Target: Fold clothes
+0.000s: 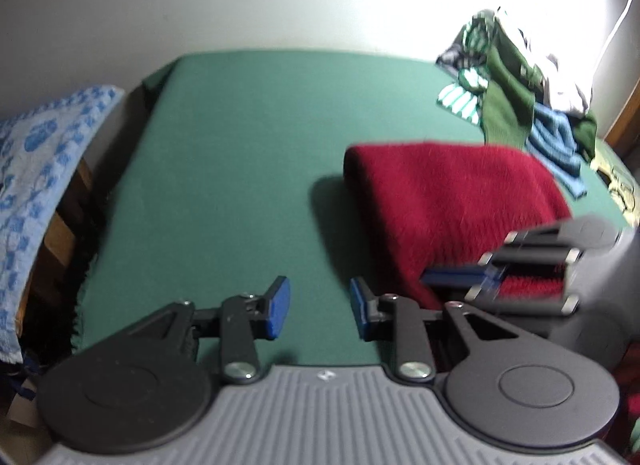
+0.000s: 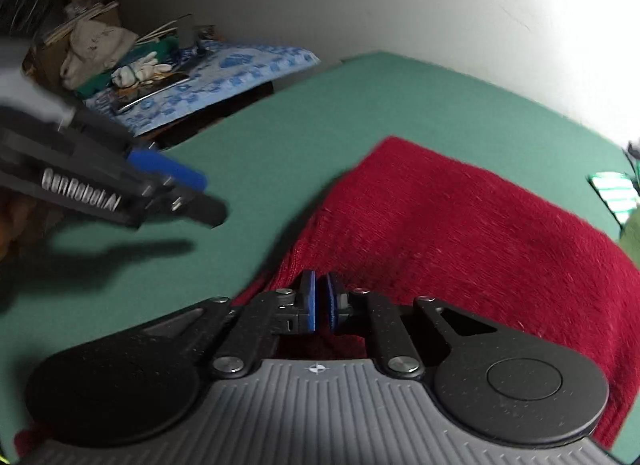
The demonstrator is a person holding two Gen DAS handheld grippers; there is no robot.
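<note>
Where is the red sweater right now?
The red sweater lies folded on the green table cover, right of centre in the left wrist view, just in front of the pile of unfolded clothes.

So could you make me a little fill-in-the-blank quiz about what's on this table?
1. The folded sweater is coloured ____.
2. It lies on a ____ cloth.
3. The left gripper has ____ between its pads.
4. The unfolded pile lies ____ the sweater, toward the wall.

Missing: red; green; nothing; beyond

Each gripper (image 1: 320, 307) has black linkage arms, silver screws, blue pads (image 2: 309, 301) and a grey ribbed body.
</note>
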